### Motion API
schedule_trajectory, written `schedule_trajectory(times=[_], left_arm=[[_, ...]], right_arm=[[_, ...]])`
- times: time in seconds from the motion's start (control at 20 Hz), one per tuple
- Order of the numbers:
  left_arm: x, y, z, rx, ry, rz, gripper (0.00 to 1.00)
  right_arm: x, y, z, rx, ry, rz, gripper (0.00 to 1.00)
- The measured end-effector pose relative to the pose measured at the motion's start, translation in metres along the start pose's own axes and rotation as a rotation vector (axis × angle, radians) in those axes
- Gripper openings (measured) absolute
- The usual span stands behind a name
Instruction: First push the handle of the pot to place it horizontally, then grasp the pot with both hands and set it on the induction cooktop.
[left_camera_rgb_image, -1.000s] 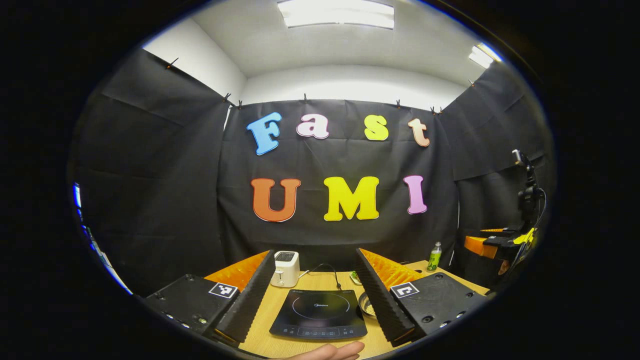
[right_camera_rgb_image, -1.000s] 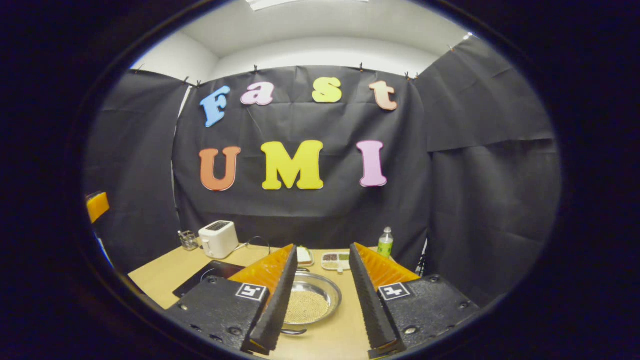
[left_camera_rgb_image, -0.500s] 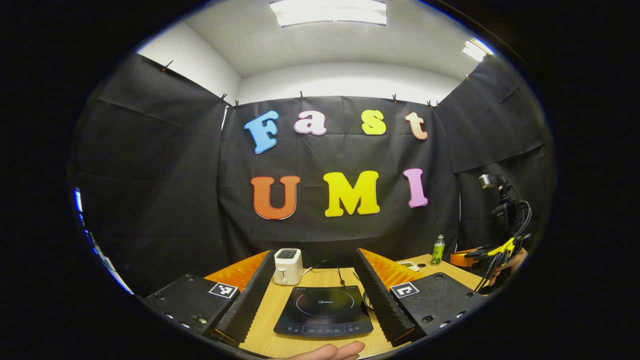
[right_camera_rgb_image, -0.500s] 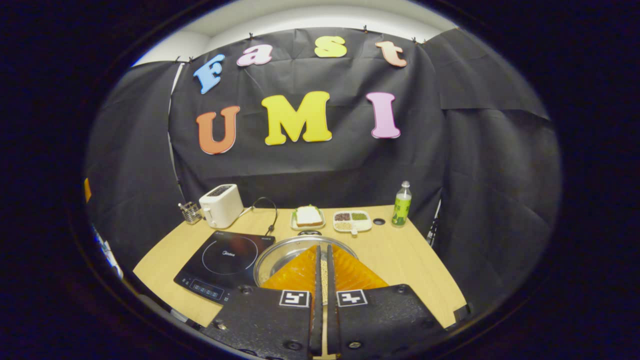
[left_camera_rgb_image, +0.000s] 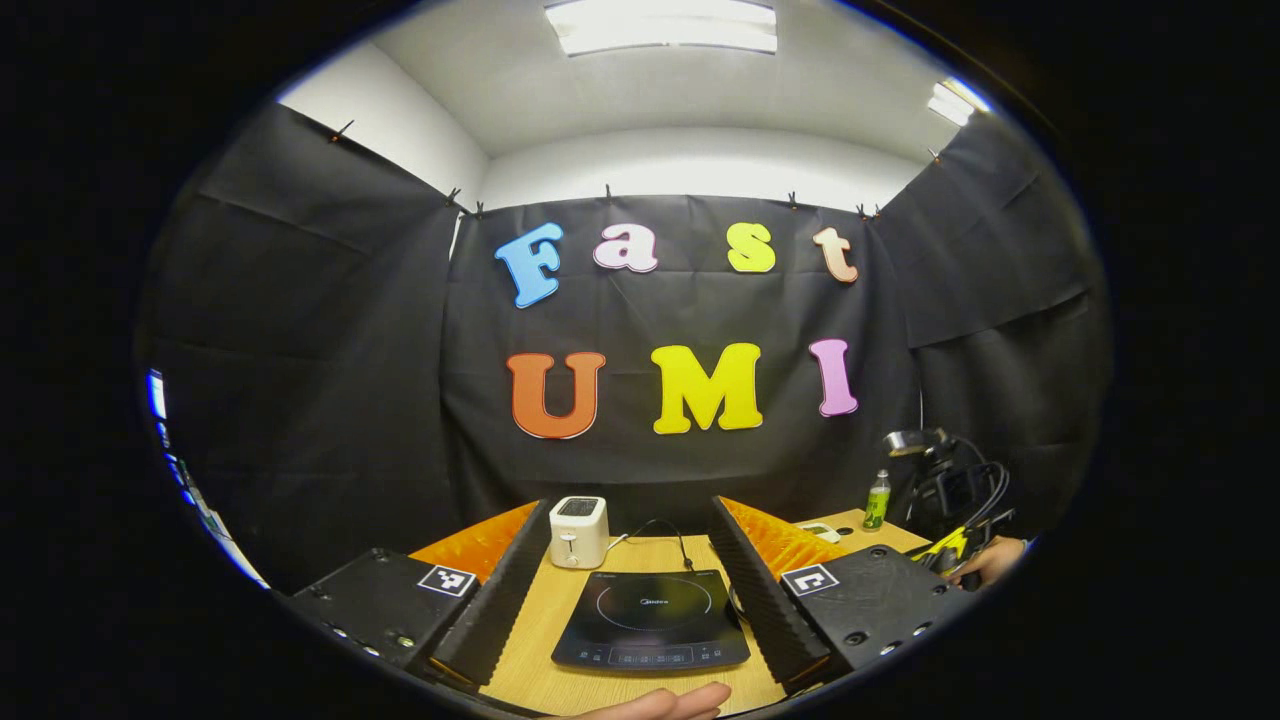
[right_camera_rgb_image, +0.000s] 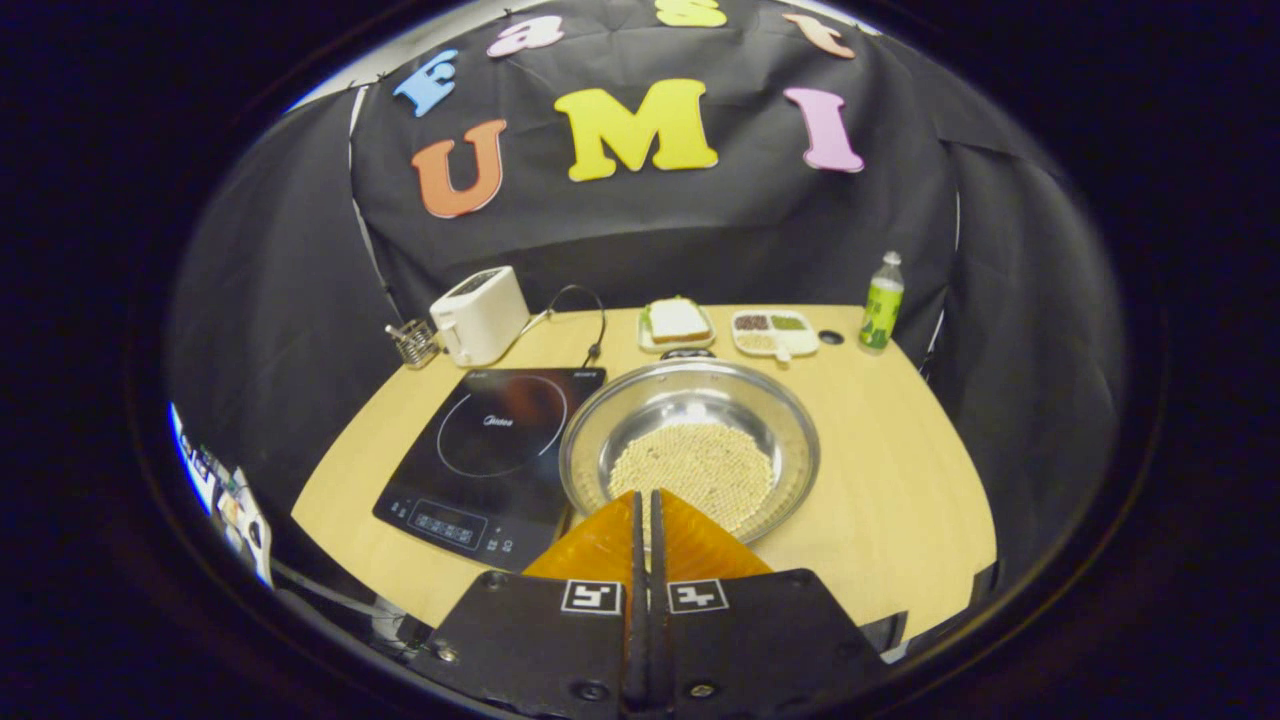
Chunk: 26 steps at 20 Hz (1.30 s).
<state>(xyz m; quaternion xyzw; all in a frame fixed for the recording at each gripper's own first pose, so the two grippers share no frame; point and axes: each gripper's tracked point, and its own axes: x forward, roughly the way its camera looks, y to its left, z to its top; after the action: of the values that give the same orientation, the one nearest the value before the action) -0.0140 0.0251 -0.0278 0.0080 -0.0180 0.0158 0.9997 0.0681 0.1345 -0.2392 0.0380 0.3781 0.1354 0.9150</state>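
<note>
- I saw the left hand-held gripper (left_camera_rgb_image: 630, 560) spread wide above the induction cooktop (left_camera_rgb_image: 652, 620).
- Right hand-held gripper (right_camera_rgb_image: 645, 500) was closed, empty, at the pot's (right_camera_rgb_image: 690, 445) 6 o'clock rim.
- Pot sat on the worktop (right_camera_rgb_image: 900, 470), touching the cooktop's 3 o'clock edge.

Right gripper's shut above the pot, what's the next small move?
Probably lower the right gripper to the pot's near rim, where its handle likely sits hidden beneath, and nudge it flat. The pot rests beside the cooktop, not on it.
</note>
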Motion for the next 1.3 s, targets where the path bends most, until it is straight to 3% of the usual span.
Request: schedule_trajectory(times=[0.3, 0.35, 0.5, 0.55, 0.6, 0.65, 0.7, 0.75, 0.8, 1.3], left_arm=[[-0.004, 0.011, -0.004, 0.015, -0.001, 0.02, 0.95], [-0.005, 0.011, -0.004, 0.013, -0.002, 0.022, 0.86], [-0.005, 0.013, -0.003, 0.01, -0.004, 0.024, 0.86], [-0.006, 0.013, -0.003, 0.012, -0.006, 0.024, 0.95], [-0.004, 0.012, -0.002, 0.014, -0.007, 0.023, 0.86], [-0.006, 0.011, -0.002, 0.015, -0.007, 0.021, 0.86], [-0.005, 0.01, -0.003, 0.018, -0.007, 0.018, 0.95], [-0.005, 0.009, -0.005, 0.019, -0.004, 0.018, 0.86], [-0.004, 0.009, -0.005, 0.018, -0.003, 0.019, 0.95], [-0.003, -0.002, -0.013, 0.0, 0.007, 0.007, 0.95]], right_arm=[[0.042, 0.017, -0.049, -0.012, 0.17, 0.029, 0.01], [0.046, 0.019, -0.055, -0.009, 0.193, 0.033, 0.04], [0.058, 0.02, -0.071, -0.006, 0.247, 0.039, 0.01], [0.061, 0.02, -0.075, 0.003, 0.262, 0.042, 0.04], [0.064, 0.019, -0.077, 0.011, 0.273, 0.044, 0.04], [0.066, 0.018, -0.079, 0.014, 0.28, 0.038, 0.0], [0.068, 0.012, -0.08, 0.013, 0.286, 0.025, 0.04], [0.071, 0.005, -0.08, 0.018, 0.286, 0.011, 0.04], [0.072, 0.003, -0.081, 0.033, 0.287, 0.015, 0.04], [0.068, -0.017, -0.088, 0.031, 0.308, 0.041, 0.04]])
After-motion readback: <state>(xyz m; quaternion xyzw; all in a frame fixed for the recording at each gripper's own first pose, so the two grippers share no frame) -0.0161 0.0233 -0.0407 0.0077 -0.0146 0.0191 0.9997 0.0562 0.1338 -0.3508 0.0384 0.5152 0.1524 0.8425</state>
